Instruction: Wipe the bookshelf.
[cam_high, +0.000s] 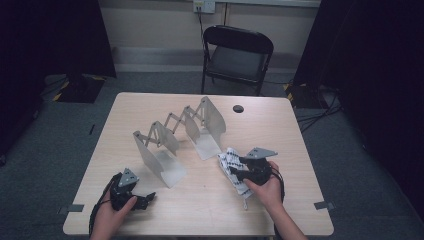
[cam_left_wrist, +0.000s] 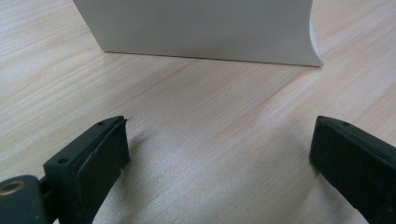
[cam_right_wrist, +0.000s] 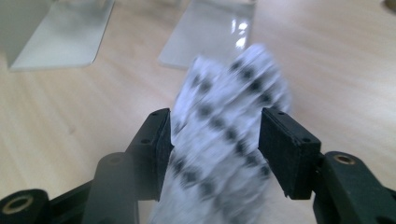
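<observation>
The right gripper (cam_right_wrist: 212, 140) has its jaws partly open around one white cloth with black dots (cam_right_wrist: 224, 135), which lies between its pads on the table (cam_high: 200, 200), just beside the metal rack (cam_high: 175, 135). The left gripper (cam_left_wrist: 219, 154) is wide open and holds nothing, with bare table between its jaws. There are two grippers, one cloth and one rack.

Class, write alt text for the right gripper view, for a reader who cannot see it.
A hand-held gripper has its two black jaws on either side of a blurred white cloth with black dots, above a pale wooden table. Behind the cloth, two flat metal plates of a rack lie on the table.
</observation>
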